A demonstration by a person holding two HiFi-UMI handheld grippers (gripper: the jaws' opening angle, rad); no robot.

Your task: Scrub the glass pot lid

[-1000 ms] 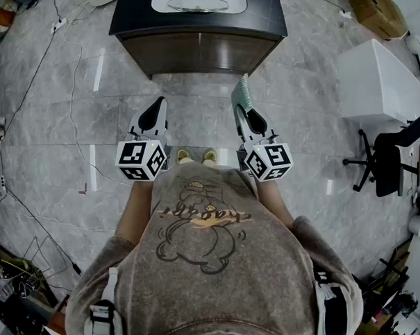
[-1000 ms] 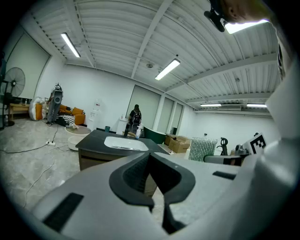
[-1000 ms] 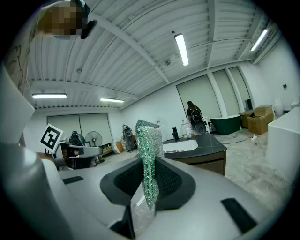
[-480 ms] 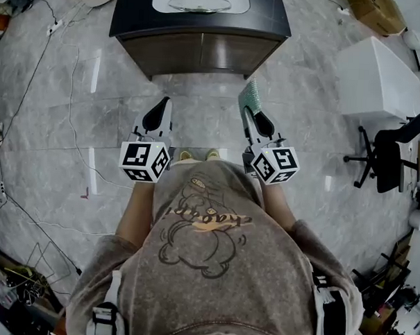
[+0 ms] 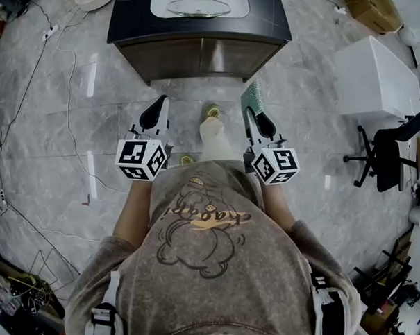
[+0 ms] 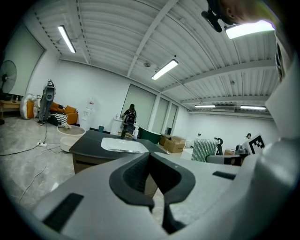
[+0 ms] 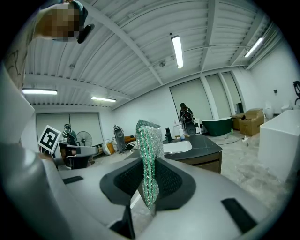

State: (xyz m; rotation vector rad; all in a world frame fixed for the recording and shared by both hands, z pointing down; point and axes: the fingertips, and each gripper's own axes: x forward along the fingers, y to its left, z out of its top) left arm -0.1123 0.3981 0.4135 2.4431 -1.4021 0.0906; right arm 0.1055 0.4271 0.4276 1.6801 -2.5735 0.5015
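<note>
The person stands on the grey marble floor (image 5: 45,121) a little back from a dark worktop (image 5: 268,23), with a hand-held gripper in each hand. The glass pot lid (image 5: 198,6) lies in the white sink (image 5: 161,3) set into that worktop, well apart from both tools. The left hand-held gripper (image 5: 157,107) is clenched with nothing between its jaws; its own view shows the 2 dark pads pressed together. The right hand-held gripper (image 5: 252,115) is grasping a green scrub pad (image 5: 252,96), which stands upright between the pads and sticks out past the tips, toward the worktop. Both tools are held side by side in front of the body. A white cabinet (image 5: 377,80) and a black office chair (image 5: 385,160) stand off to the right.
</note>
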